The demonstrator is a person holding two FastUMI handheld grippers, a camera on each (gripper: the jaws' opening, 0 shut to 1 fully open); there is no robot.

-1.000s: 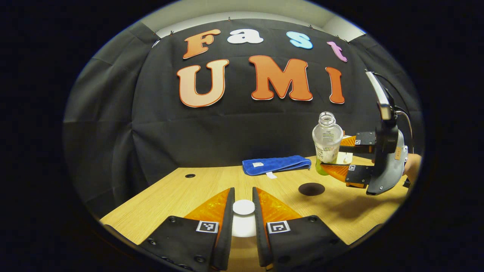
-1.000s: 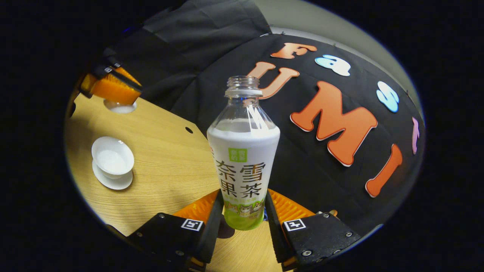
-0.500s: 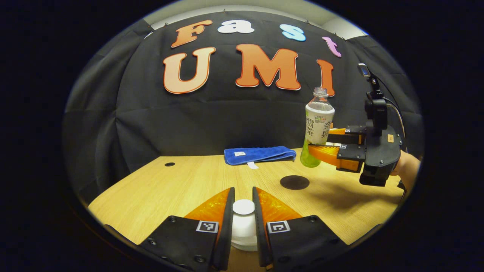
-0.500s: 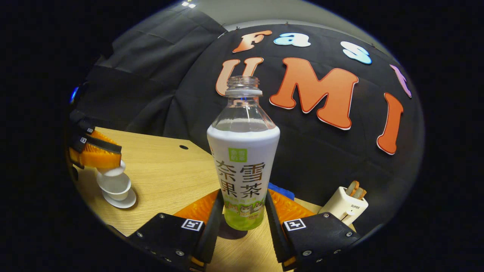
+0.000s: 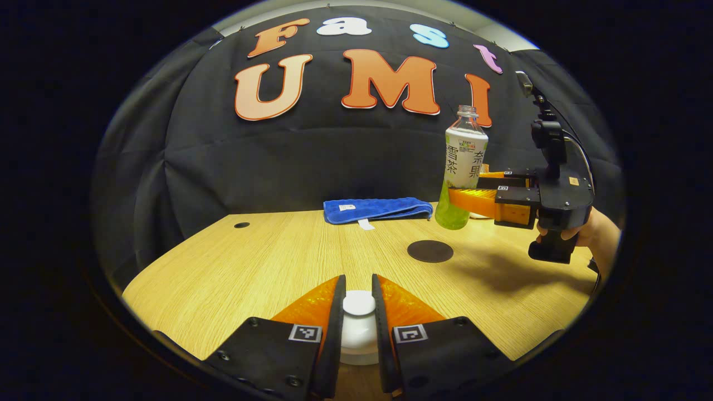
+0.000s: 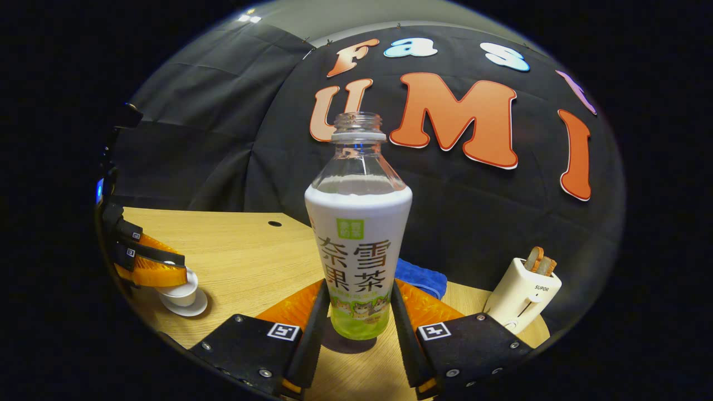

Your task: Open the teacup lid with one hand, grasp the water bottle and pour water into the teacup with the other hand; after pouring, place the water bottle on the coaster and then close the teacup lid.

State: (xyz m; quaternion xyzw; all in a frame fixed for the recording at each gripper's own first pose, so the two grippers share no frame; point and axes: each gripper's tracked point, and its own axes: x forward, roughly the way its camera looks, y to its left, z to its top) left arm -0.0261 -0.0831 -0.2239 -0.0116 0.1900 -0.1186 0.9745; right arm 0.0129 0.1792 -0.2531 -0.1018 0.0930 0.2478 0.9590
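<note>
My left gripper [image 5: 358, 284] is shut on the knob of the white teacup lid [image 5: 358, 304]. In the right gripper view, that left gripper [image 6: 161, 267] holds the lid down at the rim of the white teacup [image 6: 182, 292], which stands on its saucer [image 6: 189, 308]. My right gripper [image 6: 358, 287] is shut on the lower body of the open water bottle [image 6: 358, 239], which is upright and part full. From the left gripper view, the bottle [image 5: 465, 161] and right gripper [image 5: 467, 192] hang just above the table, behind and to the right of the dark round coaster [image 5: 429, 251].
A folded blue towel [image 5: 379, 209] lies at the back of the wooden table [image 5: 250, 267]. A white toaster [image 6: 521, 292] with bread in it stands at the back right. A hand [image 5: 599, 239] holds the right gripper.
The bottle went from tilted to upright and came down nearer the table. The left gripper lowered the lid from above the teacup down onto its rim.
</note>
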